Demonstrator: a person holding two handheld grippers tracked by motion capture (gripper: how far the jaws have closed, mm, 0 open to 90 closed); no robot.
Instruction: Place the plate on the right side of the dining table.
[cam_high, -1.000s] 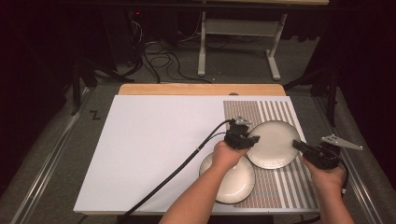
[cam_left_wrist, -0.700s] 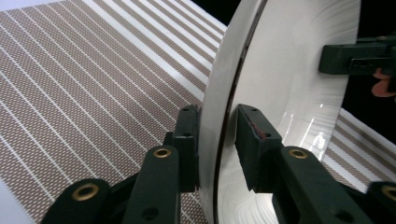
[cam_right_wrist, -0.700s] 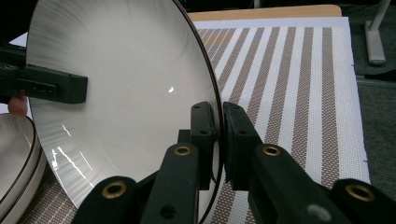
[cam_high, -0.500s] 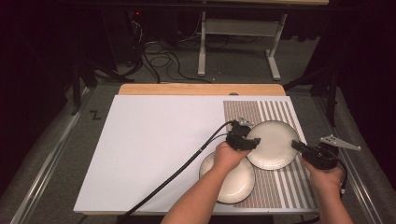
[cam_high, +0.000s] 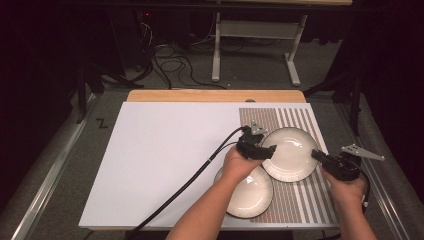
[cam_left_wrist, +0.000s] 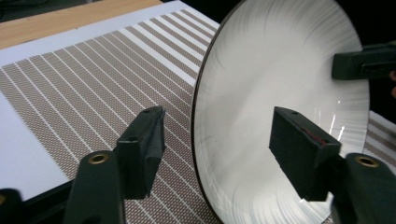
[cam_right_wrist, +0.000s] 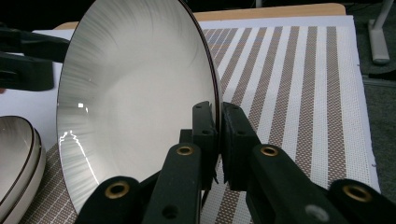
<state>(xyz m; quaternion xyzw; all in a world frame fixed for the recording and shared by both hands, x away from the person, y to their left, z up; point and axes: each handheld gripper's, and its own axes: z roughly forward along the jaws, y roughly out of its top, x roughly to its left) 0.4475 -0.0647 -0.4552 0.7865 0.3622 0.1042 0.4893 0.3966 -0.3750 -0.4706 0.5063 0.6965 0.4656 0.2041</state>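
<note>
A white plate with a dark rim (cam_high: 291, 153) is tilted up on the striped mat (cam_high: 305, 202). My right gripper (cam_high: 321, 156) is shut on its right rim; in the right gripper view the jaws (cam_right_wrist: 218, 109) pinch the plate (cam_right_wrist: 135, 84) edge. My left gripper (cam_high: 264, 150) is at the plate's left rim and open. In the left gripper view the rim of the plate (cam_left_wrist: 280, 93) runs between the spread jaws of the left gripper (cam_left_wrist: 219, 116) without touching either pad. A stack of two similar plates (cam_high: 250, 192) lies flat below the left hand.
The striped mat (cam_left_wrist: 93, 79) covers the right end of a white board (cam_high: 165, 155) on a wooden table (cam_high: 215, 95). The left gripper's cable (cam_high: 190, 180) trails across the board toward the near edge. Table legs and floor cables lie beyond the far edge.
The left gripper has shifted very slightly at the plate's left rim. The plate and the right gripper have stayed in place.
</note>
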